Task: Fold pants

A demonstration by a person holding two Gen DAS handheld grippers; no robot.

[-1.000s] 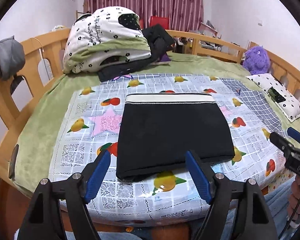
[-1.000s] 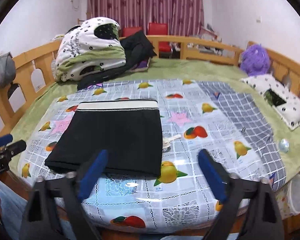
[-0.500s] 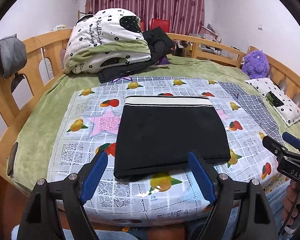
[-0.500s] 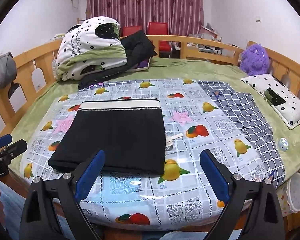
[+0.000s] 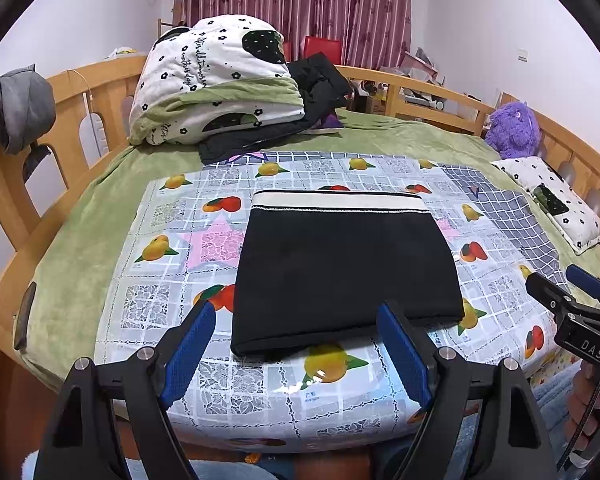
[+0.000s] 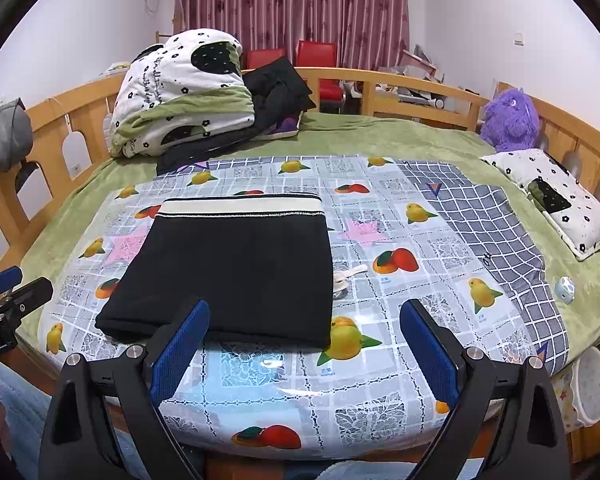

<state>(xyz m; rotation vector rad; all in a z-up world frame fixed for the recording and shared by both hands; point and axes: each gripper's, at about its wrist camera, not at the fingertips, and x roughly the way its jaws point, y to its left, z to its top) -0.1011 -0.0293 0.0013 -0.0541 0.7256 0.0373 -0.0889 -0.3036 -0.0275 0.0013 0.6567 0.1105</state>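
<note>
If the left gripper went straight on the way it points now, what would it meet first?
Probably the near edge of the folded black pants: it lies just ahead of the open left gripper, on the fruit-print cloth. Depth is uncertain.

Bright, sharp, fisheye-bent edges, glare on tablecloth (image 6: 260, 364)

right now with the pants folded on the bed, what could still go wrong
The folded pants lie near the front edge of the glossy fruit-print cover; a nudge from either open gripper, left gripper or right gripper, could slide them off or undo the fold. A small white item lies right beside the pants' right edge and may catch if they are dragged that way.
</note>
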